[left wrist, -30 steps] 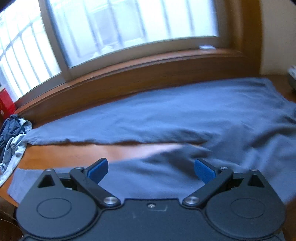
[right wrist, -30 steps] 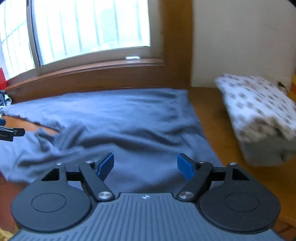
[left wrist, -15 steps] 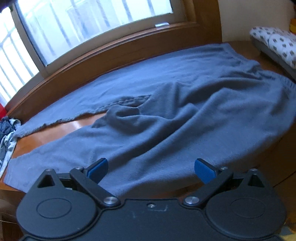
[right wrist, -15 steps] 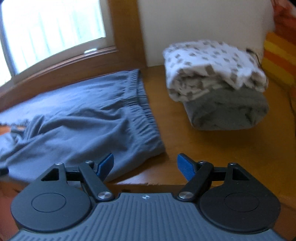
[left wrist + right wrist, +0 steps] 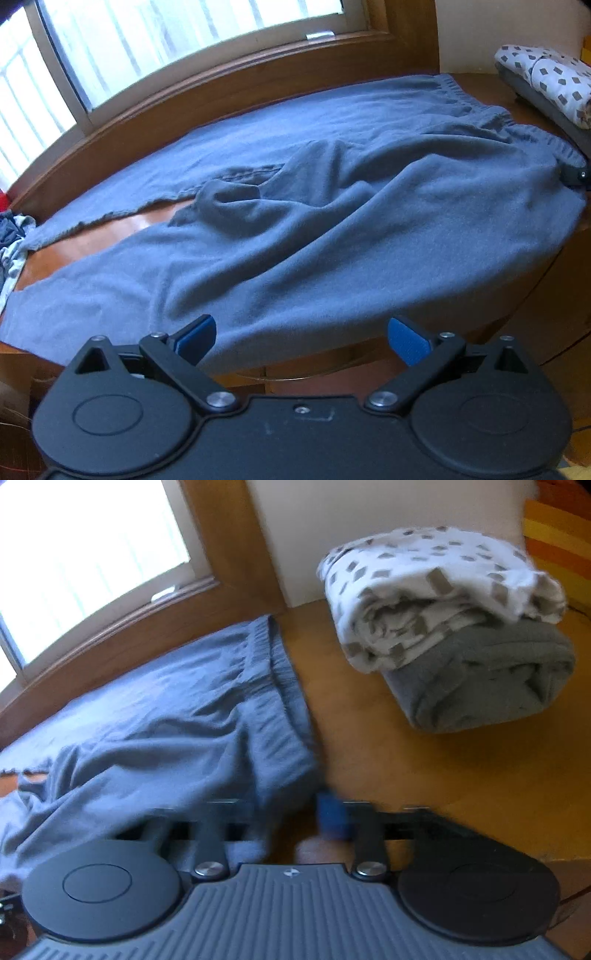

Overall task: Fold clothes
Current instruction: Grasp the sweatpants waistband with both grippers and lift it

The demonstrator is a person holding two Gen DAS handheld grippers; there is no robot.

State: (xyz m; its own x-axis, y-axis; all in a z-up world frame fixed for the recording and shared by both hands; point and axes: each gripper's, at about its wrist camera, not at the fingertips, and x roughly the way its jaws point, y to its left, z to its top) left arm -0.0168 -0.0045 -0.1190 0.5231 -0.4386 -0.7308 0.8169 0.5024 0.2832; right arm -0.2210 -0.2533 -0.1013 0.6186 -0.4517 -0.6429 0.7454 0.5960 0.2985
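Wooden table [image 5: 406, 760] under a window, blue sweatpants [image 5: 314, 221] spread rumpled across it, left gripper [image 5: 301, 338] hanging wide open off the near edge, right gripper [image 5: 291, 823] narrowed on the waistband corner, though it's blurry.

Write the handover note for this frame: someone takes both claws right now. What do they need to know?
Left claw: open, empty, hovering off the table's near edge, facing the blue trousers.
Right claw: closing on the trousers' near waistband corner; the view is blurred, so confirm the grip.
Trousers: spread across the wooden table, legs apart, rumpled at the crotch, waistband towards the folded pile.
Done: two items already folded and stacked.
Left: fold the trousers; more clothes wait at the far left.
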